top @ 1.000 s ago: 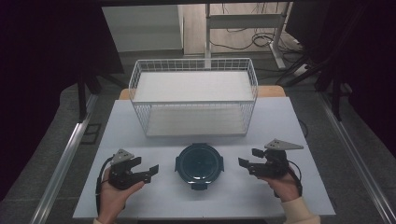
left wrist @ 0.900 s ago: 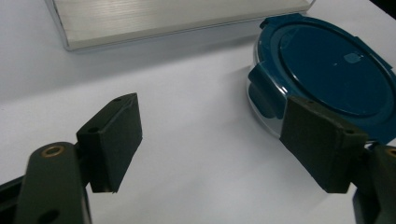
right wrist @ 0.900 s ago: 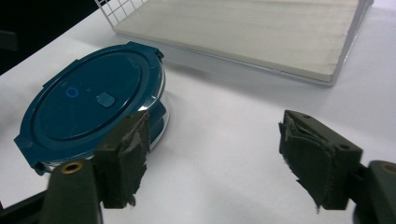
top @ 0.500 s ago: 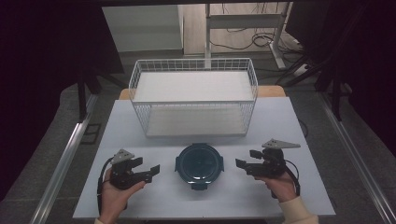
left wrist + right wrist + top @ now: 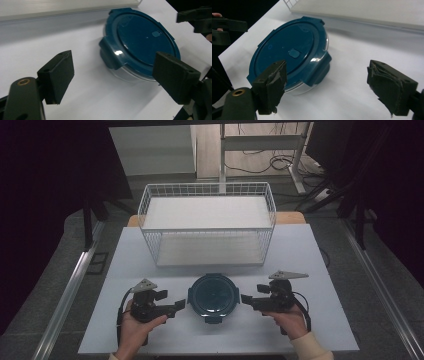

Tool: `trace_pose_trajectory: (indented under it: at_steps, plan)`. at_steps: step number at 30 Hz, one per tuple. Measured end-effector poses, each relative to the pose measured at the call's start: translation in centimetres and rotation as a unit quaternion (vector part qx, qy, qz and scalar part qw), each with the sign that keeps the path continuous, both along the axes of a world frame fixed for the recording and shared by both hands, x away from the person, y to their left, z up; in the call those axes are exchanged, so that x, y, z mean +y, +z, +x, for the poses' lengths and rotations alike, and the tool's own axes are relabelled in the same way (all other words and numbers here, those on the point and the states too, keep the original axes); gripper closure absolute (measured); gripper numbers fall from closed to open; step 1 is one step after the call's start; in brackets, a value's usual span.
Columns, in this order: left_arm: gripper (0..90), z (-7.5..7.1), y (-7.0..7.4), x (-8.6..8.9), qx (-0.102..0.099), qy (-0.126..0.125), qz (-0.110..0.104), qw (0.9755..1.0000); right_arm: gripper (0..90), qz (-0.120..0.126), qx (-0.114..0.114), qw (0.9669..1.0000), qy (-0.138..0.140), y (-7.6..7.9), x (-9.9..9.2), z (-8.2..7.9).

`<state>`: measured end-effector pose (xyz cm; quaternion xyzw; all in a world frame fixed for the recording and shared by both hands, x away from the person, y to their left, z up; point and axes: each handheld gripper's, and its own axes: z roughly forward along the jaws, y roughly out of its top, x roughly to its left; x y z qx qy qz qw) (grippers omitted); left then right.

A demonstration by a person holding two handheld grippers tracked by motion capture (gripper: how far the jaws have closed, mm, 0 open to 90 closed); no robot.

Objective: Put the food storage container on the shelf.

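Observation:
A round container (image 5: 212,295) with a dark teal clip lid and a clear base sits at the front middle of the white table. My left gripper (image 5: 178,307) is just to its left, pointing at it, and my right gripper (image 5: 248,299) mirrors it on the other side. Both sets of jaws have just been opening and stand wide with nothing between them. In the left gripper view the container (image 5: 145,37) lies just ahead of the left gripper (image 5: 115,72). In the right gripper view the container (image 5: 289,52) lies ahead and left of the right gripper (image 5: 329,85).
A white wire basket (image 5: 209,248) with a flat white floor stands behind the container, across the back half of the table (image 5: 320,270). The table's front edge runs just under the person's hands. Dark floor and metal rails flank the table.
Both hands have moved inward toward the container, the left one rightward and the right one leftward. Both pairs of jaws stand wider than before.

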<state>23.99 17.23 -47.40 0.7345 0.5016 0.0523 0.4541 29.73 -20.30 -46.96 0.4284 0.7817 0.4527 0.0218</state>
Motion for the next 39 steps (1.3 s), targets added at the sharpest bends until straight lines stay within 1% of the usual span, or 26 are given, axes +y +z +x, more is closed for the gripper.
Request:
trace_pose_trajectory:
  at_steps: [1, 2, 3, 4, 5, 6, 7, 8, 10, 11, 12, 13, 14, 17, 18, 20, 21, 22, 24, 26, 27, 28, 32, 34, 37, 39]
  plan:
    - [17.3, 0.3, -0.1, -0.2, 0.008, -0.006, -0.008, 0.9999, 15.0, 0.003, 0.009, 0.9999, 0.008, -0.1, 0.4, 0.2]
    - [17.3, 0.5, -0.1, -0.3, 0.013, -0.009, -0.010, 0.9998, 14.4, 0.002, 0.013, 0.9999, 0.011, -0.1, 0.6, 0.3]
    - [17.3, 0.6, -0.2, -0.4, 0.018, -0.011, -0.013, 0.9997, 14.2, 0.002, 0.014, 0.9998, 0.012, -0.1, 0.8, 0.3]
    - [17.3, 0.6, -0.2, -0.4, 0.018, -0.011, -0.013, 0.9997, 14.2, 0.002, 0.014, 0.9998, 0.012, -0.1, 0.8, 0.3]
    - [17.3, 1.0, -0.4, -0.5, 0.028, -0.019, -0.028, 0.9990, 13.6, 0.008, 0.020, 0.9997, 0.010, -0.1, 1.2, 0.4]
    - [17.2, 1.0, -0.4, -0.5, 0.028, -0.019, -0.028, 0.9990, 13.6, 0.008, 0.020, 0.9997, 0.010, -0.1, 1.2, 0.4]
    - [17.2, 1.3, -0.5, -0.6, 0.035, -0.023, -0.033, 0.9986, 13.1, 0.016, 0.031, 0.9994, 0.004, -0.2, 1.6, 0.5]
    - [17.2, 1.3, -0.5, -0.6, 0.035, -0.023, -0.033, 0.9986, 12.8, 0.018, 0.035, 0.9992, 0.004, -0.3, 1.8, 0.6]
    - [17.1, 1.8, -0.4, -0.8, 0.046, -0.028, -0.050, 0.9973, 12.0, 0.021, 0.045, 0.9987, 0.004, -0.4, 2.2, 0.8]
    - [16.8, 1.8, -0.4, -0.8, 0.046, -0.028, -0.050, 0.9973, 12.0, 0.021, 0.045, 0.9987, 0.004, -0.4, 2.2, 0.8]
    - [16.7, 2.3, -0.1, -0.9, 0.054, -0.030, -0.069, 0.9957, 11.5, 0.032, 0.059, 0.9977, 0.004, -0.5, 2.5, 1.2]
    - [16.7, 2.6, 0.0, -1.0, 0.053, -0.032, -0.074, 0.9953, 11.2, 0.031, 0.064, 0.9975, 0.006, -0.5, 2.8, 1.3]
    - [16.7, 2.7, 0.1, -1.2, 0.054, -0.030, -0.075, 0.9952, 11.2, 0.028, 0.070, 0.9972, 0.006, -0.5, 3.1, 1.4]
    - [16.6, 3.1, -0.5, -1.8, 0.062, -0.034, -0.065, 0.9954, 11.2, 0.029, 0.074, 0.9968, 0.009, -0.6, 3.4, 1.5]
    - [16.6, 3.2, -0.8, -1.9, 0.069, -0.035, -0.065, 0.9949, 11.2, 0.032, 0.074, 0.9967, 0.008, -0.8, 3.4, 1.5]
    - [16.7, 3.4, -1.3, -2.0, 0.073, -0.034, -0.060, 0.9950, 11.8, 0.040, 0.078, 0.9961, 0.005, -1.4, 3.2, 1.5]
    - [16.8, 3.4, -1.3, -2.0, 0.073, -0.034, -0.060, 0.9950, 11.8, 0.033, 0.086, 0.9957, 0.008, -1.8, 3.3, 1.5]
    - [16.8, 3.6, -1.9, -2.0, 0.082, -0.038, -0.065, 0.9938, 11.9, 0.029, 0.088, 0.9957, 0.008, -2.0, 3.3, 1.5]
    - [16.7, 3.8, -2.4, -2.0, 0.088, -0.034, -0.056, 0.9939, 12.0, 0.032, 0.090, 0.9954, 0.006, -2.2, 3.3, 1.6]
    - [16.8, 4.1, -2.7, -1.7, 0.096, -0.033, -0.076, 0.9920, 12.0, 0.040, 0.092, 0.9950, 0.005, -2.3, 3.4, 1.7]
    - [16.8, 4.1, -2.7, -1.7, 0.096, -0.033, -0.076, 0.9920, 12.0, 0.040, 0.092, 0.9950, 0.005, -2.3, 3.4, 1.7]
    - [16.8, 4.2, -2.7, -1.7, 0.097, -0.031, -0.081, 0.9915, 12.3, 0.044, 0.099, 0.9940, 0.007, -2.5, 3.6, 1.8]
    - [16.5, 4.4, -3.1, -2.2, 0.103, -0.036, -0.074, 0.9913, 13.2, 0.040, 0.101, 0.9941, 0.001, -3.0, 4.0, 1.9]
    - [16.5, 4.6, -3.2, -2.5, 0.108, -0.039, -0.076, 0.9904, 13.8, 0.043, 0.104, 0.9936, -0.003, -3.3, 4.2, 1.8]
    - [16.6, 4.7, -3.5, -2.8, 0.118, -0.048, -0.088, 0.9879, 14.6, 0.051, 0.115, 0.9920, -0.004, -3.6, 4.3, 1.7]
    - [16.9, 4.7, -3.7, -3.0, 0.121, -0.050, -0.083, 0.9880, 15.4, 0.051, 0.123, 0.9910, -0.005, -3.8, 4.4, 1.7]
